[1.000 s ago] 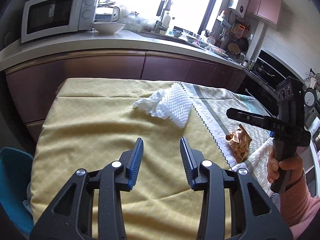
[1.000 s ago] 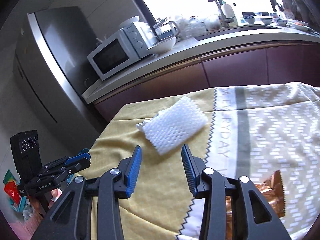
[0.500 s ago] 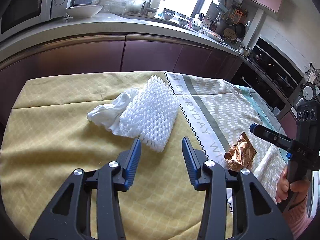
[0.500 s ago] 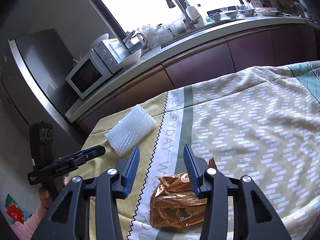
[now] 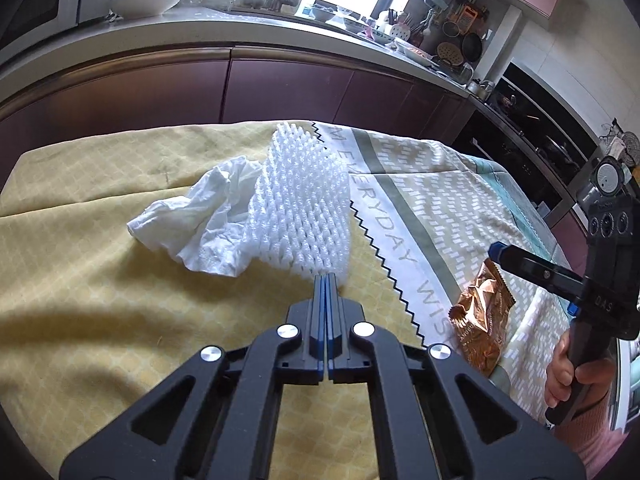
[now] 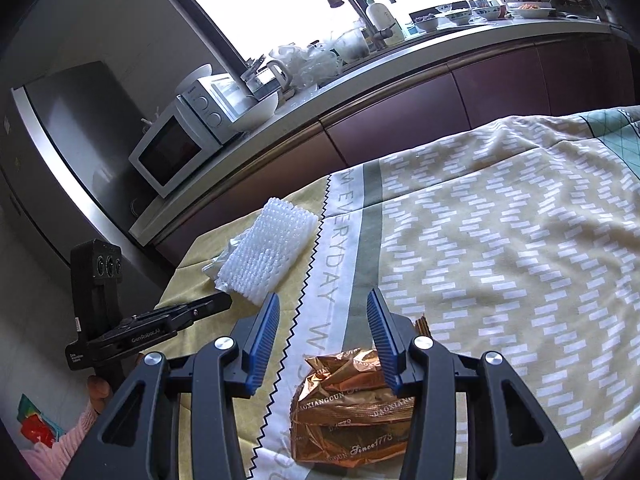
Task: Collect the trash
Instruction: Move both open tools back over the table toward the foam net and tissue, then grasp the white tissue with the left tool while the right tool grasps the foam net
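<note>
A white foam net (image 5: pixel 304 208) lies on the yellow tablecloth (image 5: pixel 100 300), partly over a crumpled white tissue (image 5: pixel 200 216). My left gripper (image 5: pixel 326 278) is shut, its tips pinching the net's near edge. From the right wrist view the foam net (image 6: pixel 268 252) sits up left, and the left gripper (image 6: pixel 228 302) reaches it from the left. A crinkled gold snack wrapper (image 6: pixel 352 412) lies under my right gripper (image 6: pixel 323 294), which is open, its pads just above the wrapper and not pressing it. In the left wrist view the wrapper (image 5: pixel 484 312) is to the right, below the right gripper (image 5: pixel 498 250).
A long counter with dark red cabinet fronts (image 5: pixel 280 88) runs behind the table. On it stand a microwave (image 6: pixel 172 148), a white bowl (image 5: pixel 148 0) and dishes. A steel fridge (image 6: pixel 72 120) is at the left. An oven (image 5: pixel 540 128) stands at the right.
My left gripper has moved forward and down to the foam net and its jaws have closed. My right gripper has swung right and now hangs over the gold wrapper, still open.
</note>
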{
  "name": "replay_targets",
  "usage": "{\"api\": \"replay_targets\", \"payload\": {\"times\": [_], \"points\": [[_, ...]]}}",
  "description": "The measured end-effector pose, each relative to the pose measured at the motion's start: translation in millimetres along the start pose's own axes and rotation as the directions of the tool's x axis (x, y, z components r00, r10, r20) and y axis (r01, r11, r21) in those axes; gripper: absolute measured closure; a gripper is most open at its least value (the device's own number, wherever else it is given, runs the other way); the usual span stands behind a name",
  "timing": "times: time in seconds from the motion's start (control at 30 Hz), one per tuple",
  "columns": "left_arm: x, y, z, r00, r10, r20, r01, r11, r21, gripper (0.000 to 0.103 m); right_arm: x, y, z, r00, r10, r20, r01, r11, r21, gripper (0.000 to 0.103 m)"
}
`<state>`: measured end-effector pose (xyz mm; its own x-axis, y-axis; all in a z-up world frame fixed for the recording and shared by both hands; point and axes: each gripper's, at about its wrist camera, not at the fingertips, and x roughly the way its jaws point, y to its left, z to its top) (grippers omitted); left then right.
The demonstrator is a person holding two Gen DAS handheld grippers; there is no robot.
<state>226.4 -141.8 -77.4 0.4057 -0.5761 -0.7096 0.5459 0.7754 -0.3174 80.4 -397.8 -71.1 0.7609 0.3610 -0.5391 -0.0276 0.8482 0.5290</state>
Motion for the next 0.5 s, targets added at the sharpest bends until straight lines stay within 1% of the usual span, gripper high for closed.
{"api": "replay_targets", "payload": {"times": [0.07, 0.17, 0.23, 0.27, 0.3, 0.33, 0.37, 0.4, 0.43, 0.47, 0.5], "points": [[-7.3, -1.4, -3.7, 1.000, -0.001, 0.007, 0.000, 1.000, 0.014, 0.102, 7.6, 7.2, 3.4, 1.000, 0.011, -0.014, -0.011, 1.000, -0.017, 0.059], [-19.6, 2.8, -4.4, 1.000, 0.006, 0.027, -0.006, 1.000, 0.009, 0.102, 24.8, 23.0, 8.4, 0.998, 0.034, -0.050, -0.037, 0.998, -0.055, 0.053], [-27.9, 8.4, -3.7, 0.998, 0.040, 0.048, -0.041, 0.999, 0.005, 0.102, 39.0, 38.7, 12.0, 0.996, 0.041, -0.079, -0.049, 0.995, -0.091, 0.039], [-31.7, 12.9, -2.8, 0.997, 0.047, 0.057, -0.047, 0.999, -0.002, 0.101, 46.5, 46.4, 14.0, 0.996, 0.037, -0.085, -0.046, 0.994, -0.104, 0.037], [-34.2, 17.4, -1.7, 0.997, 0.056, 0.061, -0.055, 0.998, -0.012, 0.097, 53.4, 52.4, 16.5, 0.994, 0.045, -0.096, -0.055, 0.992, -0.113, 0.037], [-36.7, 22.3, -0.4, 0.995, 0.074, 0.066, -0.072, 0.997, -0.024, 0.095, 61.2, 58.1, 18.8, 0.993, 0.050, -0.110, -0.063, 0.990, -0.125, 0.037], [-39.0, 27.0, 1.3, 0.993, 0.091, 0.073, -0.089, 0.995, -0.033, 0.094, 68.7, 62.5, 21.0, 0.992, 0.041, -0.116, -0.056, 0.990, -0.131, 0.037], [-40.6, 31.7, 3.8, 0.991, 0.109, 0.078, -0.106, 0.994, -0.041, 0.090, 76.6, 65.5, 23.0, 0.991, 0.032, -0.127, -0.049, 0.990, -0.133, 0.036], [-42.5, 36.2, 5.9, 0.988, 0.132, 0.085, -0.128, 0.991, -0.049, 0.083, 85.3, 66.9, 24.5, 0.989, 0.022, -0.144, -0.041, 0.991, -0.130, 0.035], [-43.5, 40.7, 8.6, 0.984, 0.153, 0.090, -0.148, 0.987, -0.056, 0.079, 92.4, 66.5, 25.4, 0.988, -0.002, -0.152, -0.017, 0.993, -0.121, 0.035], [-43.4, 44.6, 11.7, 0.980, 0.176, 0.094, -0.171, 0.983, -0.061, 0.069, 98.2, 64.4, 25.2, 0.987, -0.024, -0.160, 0.006, 0.994, -0.107, 0.035]]}}
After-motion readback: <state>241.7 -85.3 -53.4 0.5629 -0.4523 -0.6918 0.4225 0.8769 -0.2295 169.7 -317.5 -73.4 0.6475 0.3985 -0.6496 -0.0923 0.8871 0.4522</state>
